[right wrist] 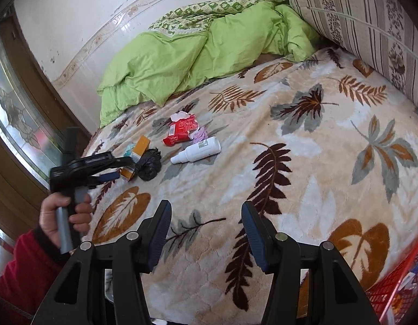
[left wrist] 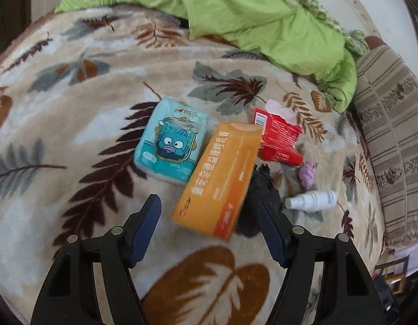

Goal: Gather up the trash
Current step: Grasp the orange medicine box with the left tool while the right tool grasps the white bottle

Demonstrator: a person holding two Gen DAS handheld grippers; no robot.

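Observation:
Trash lies in a cluster on a leaf-patterned blanket (left wrist: 73, 124). It holds an orange carton (left wrist: 219, 176), a teal tissue pack (left wrist: 171, 140), a torn red packet (left wrist: 279, 140), a crumpled black bag (left wrist: 263, 189), a purple wad (left wrist: 307, 173) and a white spray bottle (left wrist: 311, 200). My left gripper (left wrist: 207, 211) is open, its fingers standing either side of the carton's near end without touching it. In the right wrist view my right gripper (right wrist: 206, 211) hangs open and empty over the blanket, well short of the bottle (right wrist: 196, 150) and the carton (right wrist: 137, 157). The left gripper (right wrist: 122, 169) shows there too.
A rumpled green quilt (right wrist: 181, 54) lies along the wall behind the trash. A striped pillow (right wrist: 357, 21) stands at the right. A red mesh basket (right wrist: 398, 284) sits at the bed's near right corner. A hand (right wrist: 65, 216) in a red sleeve grips the left tool.

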